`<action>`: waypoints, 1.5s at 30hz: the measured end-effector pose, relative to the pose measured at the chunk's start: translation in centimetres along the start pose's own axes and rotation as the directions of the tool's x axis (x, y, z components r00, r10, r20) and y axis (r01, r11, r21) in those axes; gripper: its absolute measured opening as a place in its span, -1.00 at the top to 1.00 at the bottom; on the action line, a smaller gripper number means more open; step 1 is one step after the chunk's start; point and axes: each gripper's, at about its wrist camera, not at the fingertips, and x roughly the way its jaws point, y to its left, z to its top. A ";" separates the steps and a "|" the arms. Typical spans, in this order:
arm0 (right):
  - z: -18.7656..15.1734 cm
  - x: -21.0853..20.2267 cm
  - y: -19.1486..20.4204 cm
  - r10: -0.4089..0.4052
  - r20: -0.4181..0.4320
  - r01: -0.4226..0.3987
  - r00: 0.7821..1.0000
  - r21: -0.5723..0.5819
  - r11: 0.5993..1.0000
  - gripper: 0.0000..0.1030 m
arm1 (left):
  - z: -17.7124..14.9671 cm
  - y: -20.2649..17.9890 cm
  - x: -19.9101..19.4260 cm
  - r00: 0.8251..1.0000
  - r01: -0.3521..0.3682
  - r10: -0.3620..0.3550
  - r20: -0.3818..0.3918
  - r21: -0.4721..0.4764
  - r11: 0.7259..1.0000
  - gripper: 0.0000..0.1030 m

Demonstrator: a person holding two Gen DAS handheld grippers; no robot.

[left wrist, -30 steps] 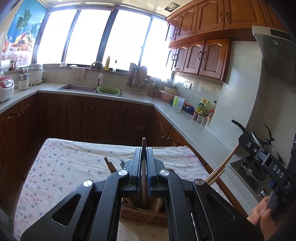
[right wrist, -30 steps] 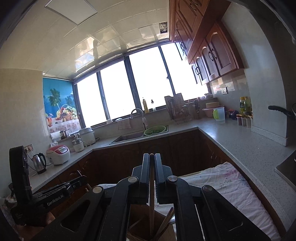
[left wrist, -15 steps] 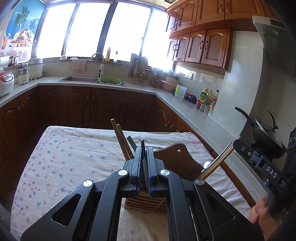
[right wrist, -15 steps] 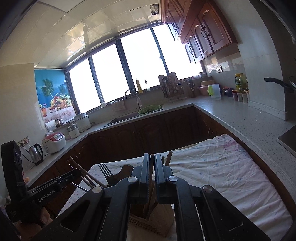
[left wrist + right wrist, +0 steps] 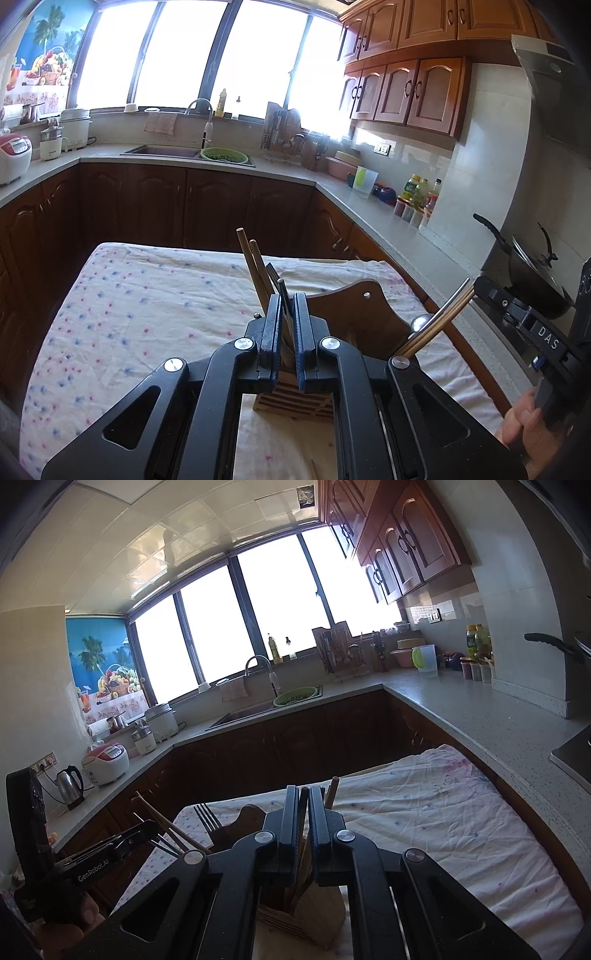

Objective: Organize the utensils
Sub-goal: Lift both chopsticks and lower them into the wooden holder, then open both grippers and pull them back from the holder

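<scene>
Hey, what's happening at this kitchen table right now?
A person holds a claw in each hand over a wooden utensil holder on the cloth-covered table. The left claw is closed on a dark-handled utensil, the right claw on a wooden utensil, both over the holder. Chopsticks and a fork already stand in it.

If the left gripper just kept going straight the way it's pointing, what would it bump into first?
Most likely the wooden utensil holder right ahead of the left gripper, whose jaws are shut on a thin utensil. The chopsticks and fork standing in it lie in that line too, though depth is hard to judge.
</scene>
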 end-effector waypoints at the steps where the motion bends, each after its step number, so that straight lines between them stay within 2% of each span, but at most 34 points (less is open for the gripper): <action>1: 0.0 0.0 0.0 -0.001 -0.001 0.001 1.000 0.001 1.000 0.90 | 0.1 0.0 0.0 1.000 -0.001 0.001 -0.001 0.002 1.000 0.89; 4: 0.0 0.1 0.0 -0.002 -0.002 0.002 1.000 0.004 1.000 0.89 | 0.1 -0.2 -0.1 1.000 -0.005 0.005 -0.007 0.004 1.000 0.89; 5: 0.0 0.1 0.0 -0.001 -0.004 0.001 1.000 0.006 1.000 0.81 | 0.1 -0.2 -0.1 1.000 -0.004 0.004 -0.013 0.002 1.000 0.88; 7: 0.0 0.2 -0.2 0.011 -0.014 -0.011 1.000 0.018 1.000 0.79 | 0.2 -0.2 -0.4 1.000 0.003 -0.003 -0.020 -0.002 1.000 0.86; 9: 0.0 0.0 -0.3 0.021 -0.015 -0.021 1.000 0.030 0.999 0.69 | 0.2 -0.1 -0.9 1.000 0.015 -0.015 -0.016 -0.009 1.000 0.75; 10: 0.0 -0.3 -0.3 0.023 -0.008 -0.023 1.000 0.032 0.999 0.55 | 0.2 -0.1 -1.3 1.000 0.022 -0.023 -0.012 -0.012 1.000 0.68; 11: 0.1 -0.7 -0.3 0.024 0.003 -0.024 1.000 0.034 0.999 0.33 | 0.2 -0.2 -1.7 1.000 0.025 -0.025 -0.006 -0.012 1.000 0.64; 14: 0.5 -2.2 -0.2 0.037 0.042 -0.038 0.998 0.043 0.998 -0.04 | 0.2 -0.6 -2.9 1.000 0.026 -0.026 0.012 -0.003 1.000 0.31; 15: 0.7 -2.7 -0.2 0.039 0.055 -0.041 0.998 0.045 0.998 -0.10 | 0.1 -0.7 -3.4 1.000 0.010 -0.010 0.023 0.001 1.000 0.03; 16: 0.8 -3.2 -0.2 0.042 0.066 -0.045 0.997 0.046 0.998 -0.29 | 0.0 -0.8 -3.9 0.999 -0.002 0.002 0.037 0.001 1.000 -0.17; 17: 0.9 -3.7 -0.1 0.044 0.078 -0.048 0.996 0.049 0.998 -0.52 | -0.1 -0.8 -4.5 0.999 -0.004 0.004 0.049 -0.002 1.000 -0.21; 20: 0.8 -5.1 -0.1 0.050 0.120 -0.056 0.992 0.053 0.997 -0.83 | -0.5 -0.5 -5.5 0.999 0.006 -0.005 0.052 -0.020 1.000 -0.29; 23: 0.2 -6.1 -0.2 0.042 0.133 -0.049 0.990 0.051 0.997 -0.88 | -1.3 0.0 -6.4 0.998 -0.007 0.009 0.056 -0.040 0.999 -0.44; 38: -7.0 -9.3 -1.4 0.054 0.016 -0.056 0.998 0.143 0.988 -0.89 | -8.6 2.7 -10.5 0.998 -0.055 0.051 -0.030 -0.162 0.985 -0.49; 45: -10.1 -11.2 -1.6 0.057 -0.023 -0.052 0.998 0.158 0.986 -0.89 | -11.7 2.9 -12.4 0.995 -0.092 0.084 -0.053 -0.158 0.983 -0.51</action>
